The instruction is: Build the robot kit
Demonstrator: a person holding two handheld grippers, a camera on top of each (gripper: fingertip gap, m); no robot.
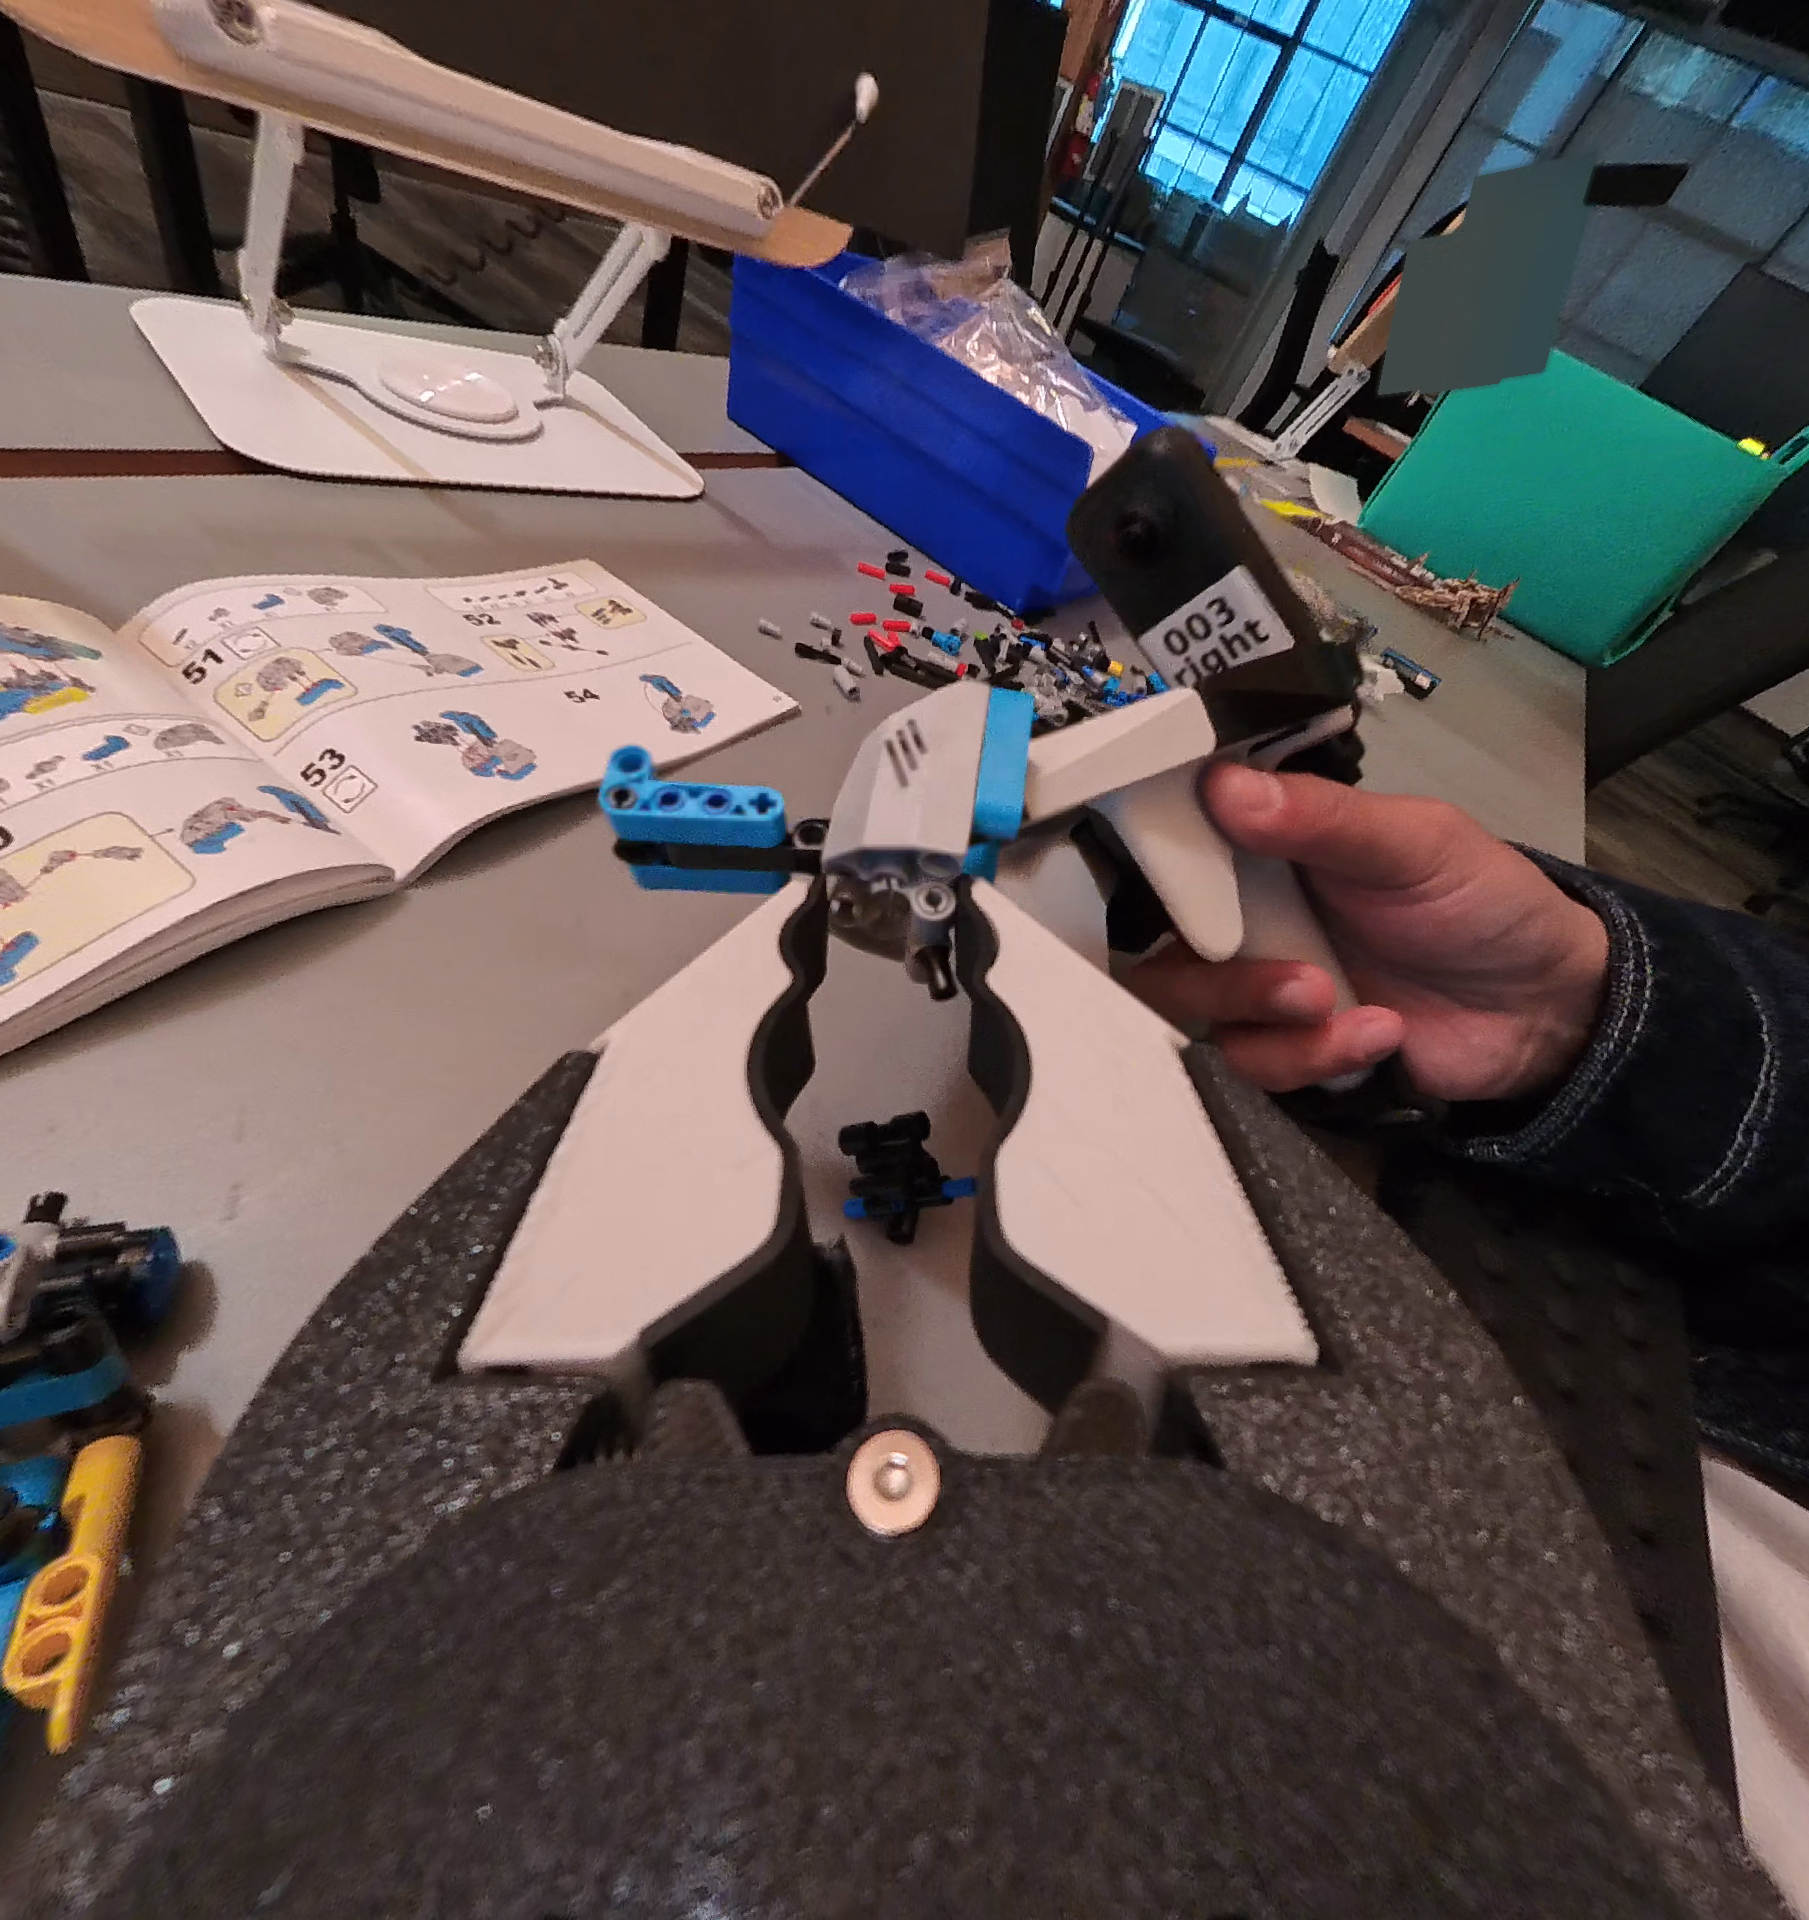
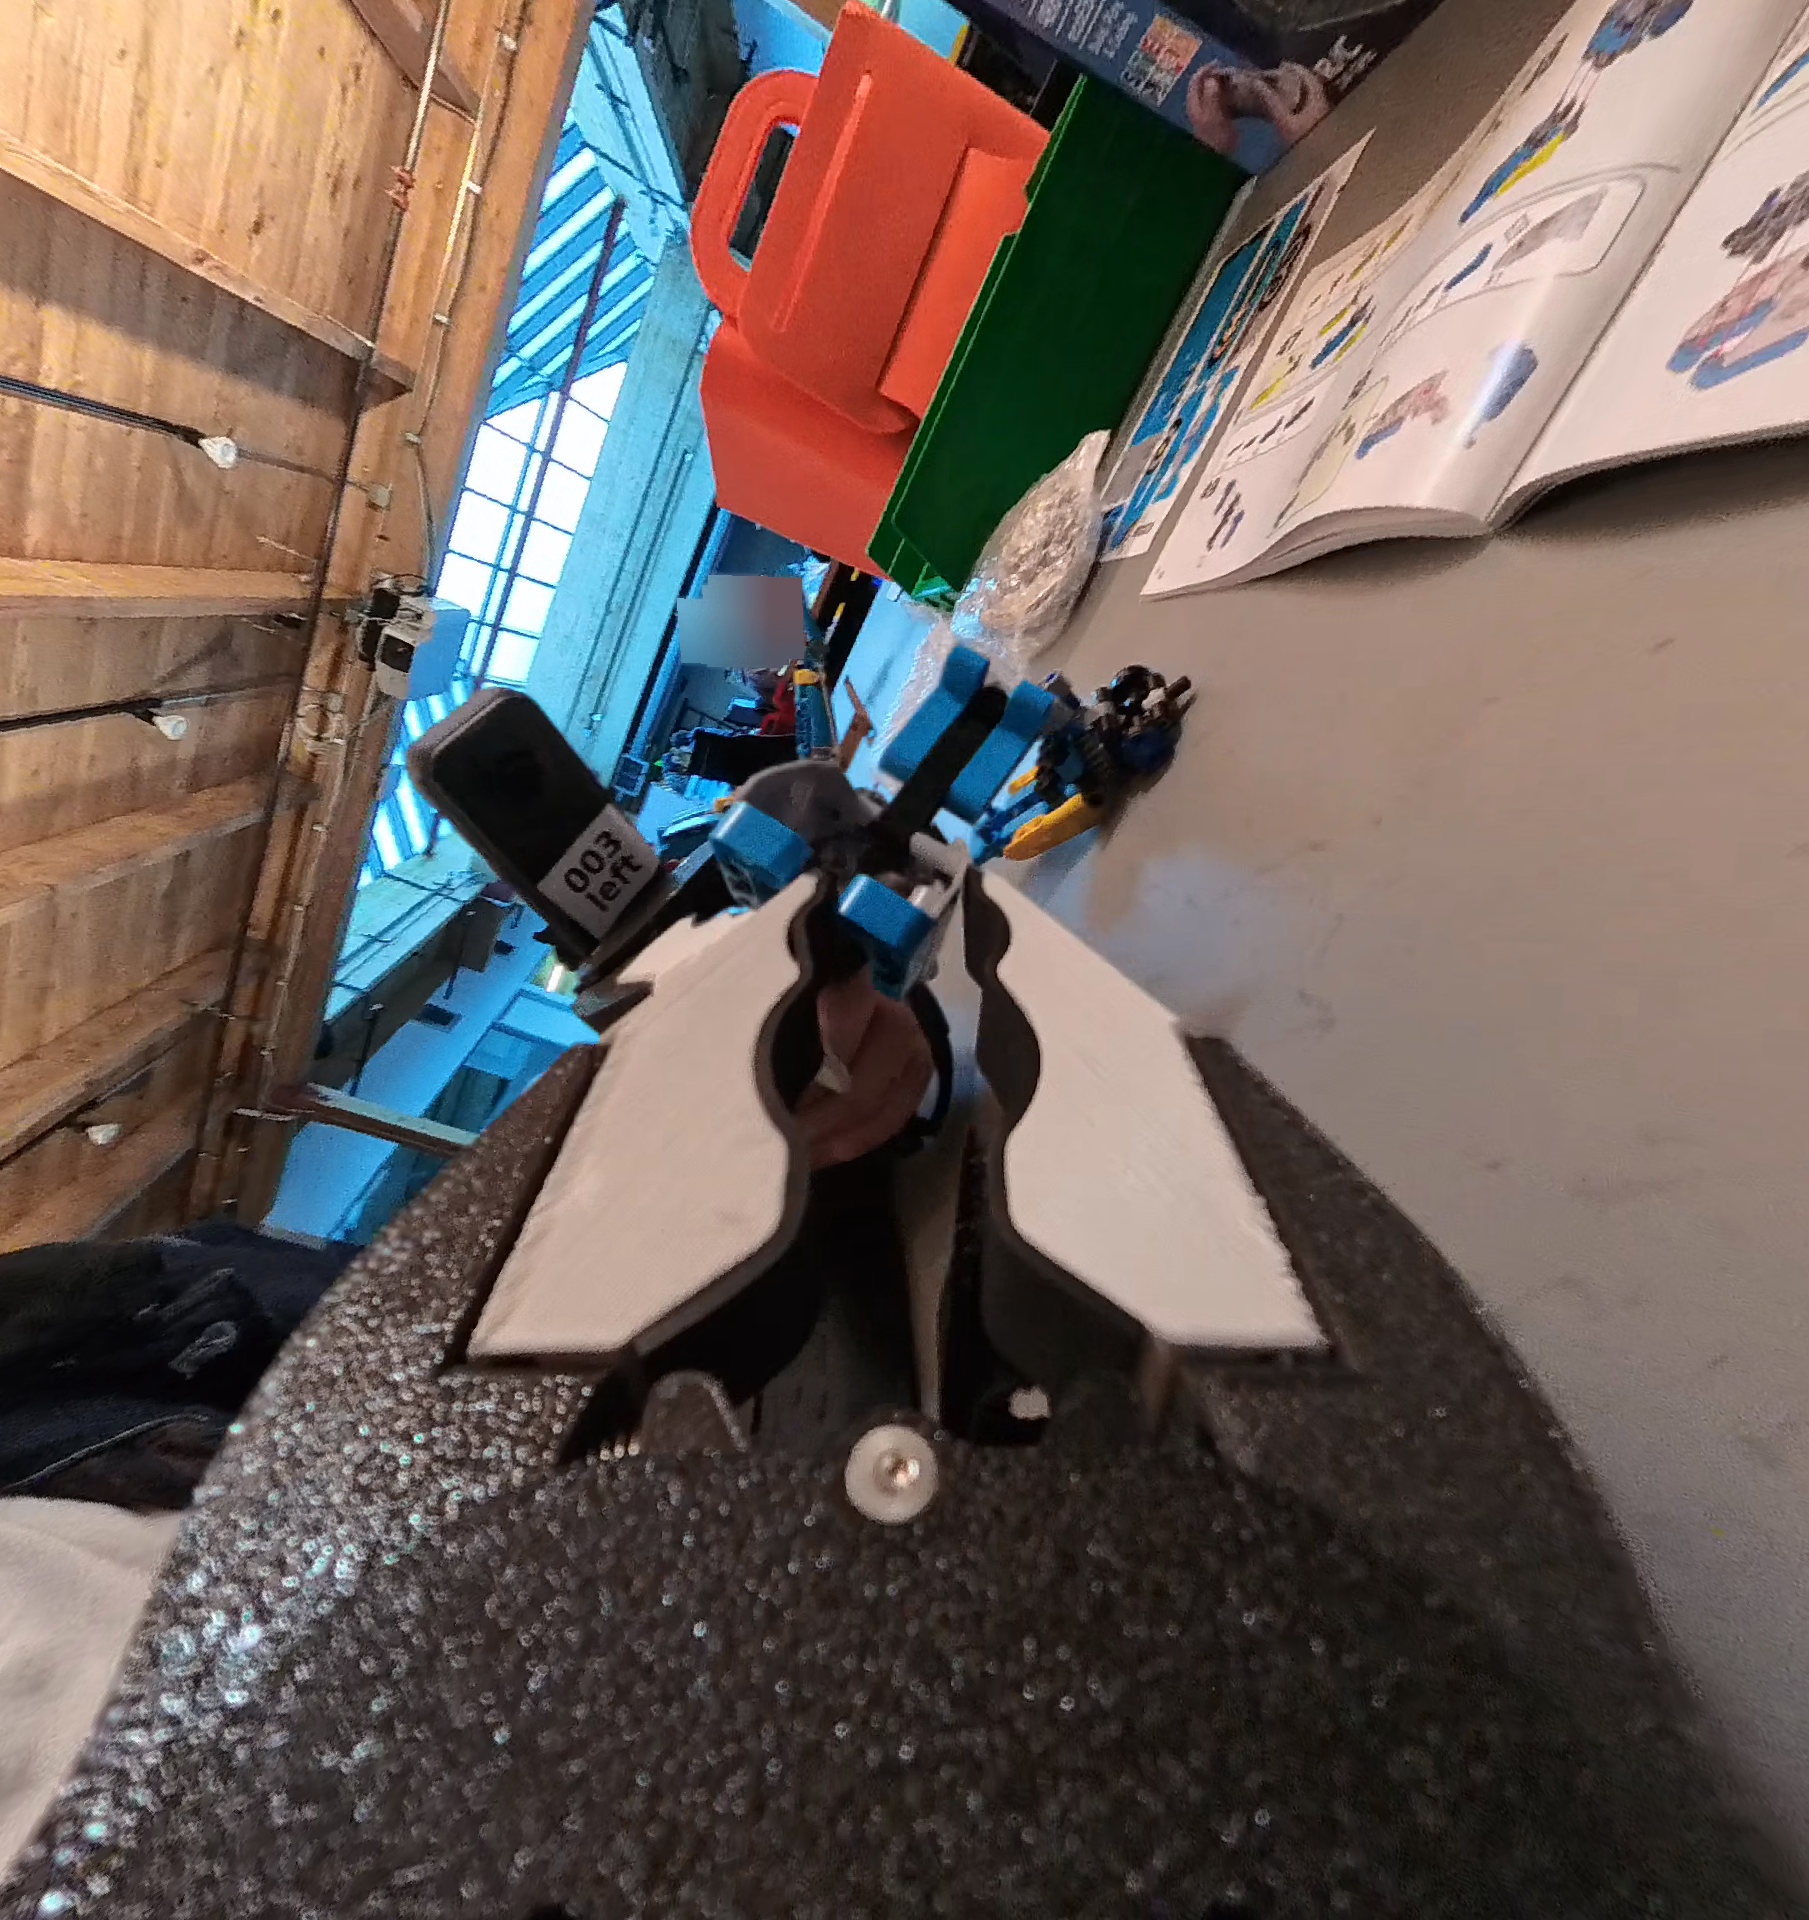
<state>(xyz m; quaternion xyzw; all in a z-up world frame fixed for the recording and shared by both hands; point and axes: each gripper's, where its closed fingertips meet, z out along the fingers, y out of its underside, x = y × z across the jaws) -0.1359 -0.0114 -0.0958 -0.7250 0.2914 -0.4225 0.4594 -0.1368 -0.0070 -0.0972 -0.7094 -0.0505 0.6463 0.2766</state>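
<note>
My left gripper (image 1: pixel 889 899) is shut on the underside of a small grey and blue brick assembly (image 1: pixel 910 800) and holds it above the grey table (image 1: pixel 464 1091). A blue beam (image 1: pixel 692 810) sticks out of the assembly to the left. My right gripper (image 1: pixel 1030 774), held by a hand (image 1: pixel 1399 935), meets the assembly from the right at its blue band. In the right wrist view my right gripper (image 2: pixel 889 894) is shut on a blue part of the assembly (image 2: pixel 884 925). The left gripper's camera block (image 2: pixel 526 800) shows behind it. A small black and blue piece (image 1: pixel 895 1174) lies on the table below.
An open instruction booklet (image 1: pixel 308 748) lies at left. Behind it stand a white lamp stand (image 1: pixel 412 405), a blue bin (image 1: pixel 910 436) and a green bin (image 1: pixel 1565 509). Several loose small parts (image 1: pixel 962 644) lie by the blue bin. A partly built blue model (image 1: pixel 27 1403) sits at lower left. Less than 4 cm separates the two grippers' tips.
</note>
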